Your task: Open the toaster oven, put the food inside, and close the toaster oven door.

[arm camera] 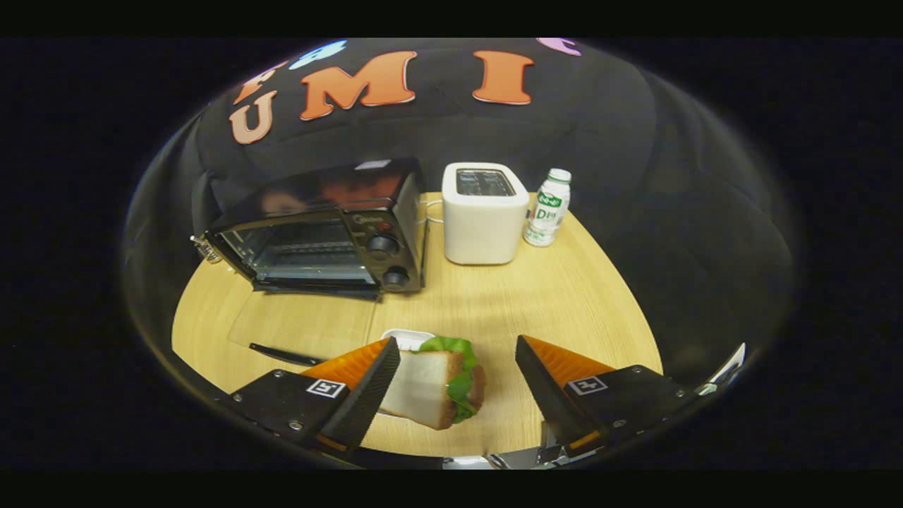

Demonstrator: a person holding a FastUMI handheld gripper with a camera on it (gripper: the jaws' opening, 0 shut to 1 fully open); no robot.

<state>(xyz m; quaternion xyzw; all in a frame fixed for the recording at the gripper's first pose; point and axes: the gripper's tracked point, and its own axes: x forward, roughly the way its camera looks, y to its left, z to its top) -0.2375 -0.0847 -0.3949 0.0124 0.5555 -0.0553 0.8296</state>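
Observation:
The black toaster oven stands at the back left of the wooden table. Its glass door is folded down flat on the table, with the black handle at its near edge and the rack visible inside. A sandwich with white bread and green lettuce lies between my fingers, partly on a small white dish. My gripper is open: the left finger is right against the bread, while the right finger stands well apart from it.
A white slot toaster stands just right of the oven. Beside it is a small white bottle with a green label. Bare tabletop lies between the sandwich and the oven's open door.

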